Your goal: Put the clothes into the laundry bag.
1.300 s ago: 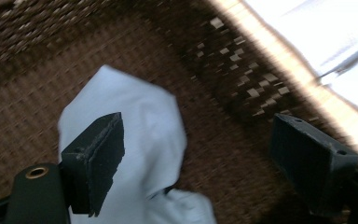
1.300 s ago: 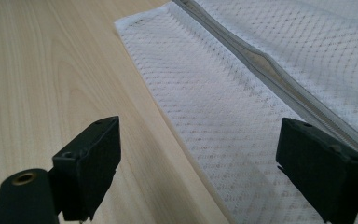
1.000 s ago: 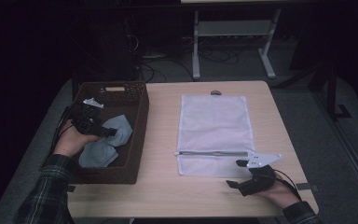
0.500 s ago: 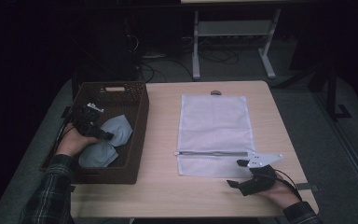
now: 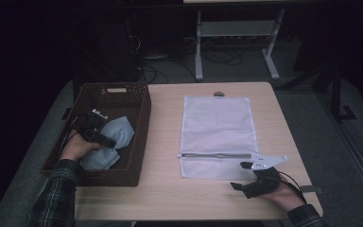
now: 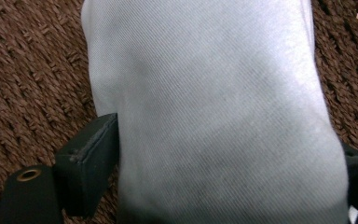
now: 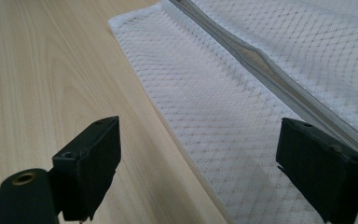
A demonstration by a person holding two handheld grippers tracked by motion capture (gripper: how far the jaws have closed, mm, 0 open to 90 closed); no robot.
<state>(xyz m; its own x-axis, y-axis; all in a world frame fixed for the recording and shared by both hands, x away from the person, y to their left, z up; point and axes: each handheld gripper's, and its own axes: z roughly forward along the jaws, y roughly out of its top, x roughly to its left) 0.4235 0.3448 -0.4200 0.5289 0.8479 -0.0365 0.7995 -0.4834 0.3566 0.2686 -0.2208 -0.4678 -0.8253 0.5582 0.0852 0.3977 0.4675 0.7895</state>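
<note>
High view shows the left gripper (image 5: pixel 105 140) down inside the brown woven basket (image 5: pixel 141 124), among pale blue cloth items (image 5: pixel 118 133) piled at its near end. From the left gripper view, a fold of that pale blue cloth (image 6: pixel 214 116) fills the gap between the two black jaws, which stand spread around it; whether they already press on it cannot be told. The fabric looks like a light, soft twill that will sag and drape once lifted, so a pinch on a bunched fold, as here, should hold better than one on a flat single layer. Across the table, the right gripper (image 5: pixel 248 177) rests with jaws wide apart at the near edge of a white mesh laundry bag (image 5: pixel 217 127), whose zipper (image 7: pixel 279 79) runs just ahead, thin and limp, probably best taken by its hem
</note>
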